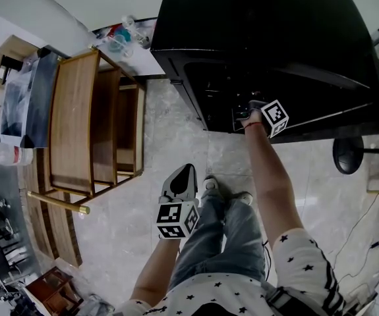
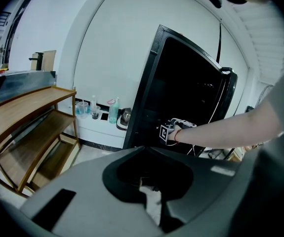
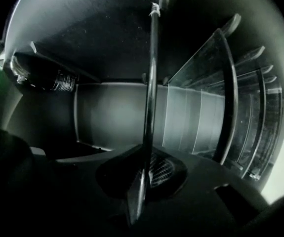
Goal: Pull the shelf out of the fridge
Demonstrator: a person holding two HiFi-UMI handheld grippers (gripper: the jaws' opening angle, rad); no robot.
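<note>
The right claw (image 3: 141, 184) reaches inside the fridge (image 1: 268, 38) and is clenched on the near edge of the shelf (image 3: 150, 98), which sits inside the fridge, not yet drawn out. The pull itself remains. The left claw (image 1: 179, 180) hangs closed and empty in front of the fridge.

Down on the pale marbled floor (image 1: 176, 137): black fridge (image 1: 268, 38), wooden rack (image 1: 77, 124) just beside it, round black stand base (image 1: 349, 155). On the low white ledge (image 2: 97, 130) by the wall: bottles (image 2: 113, 110).
</note>
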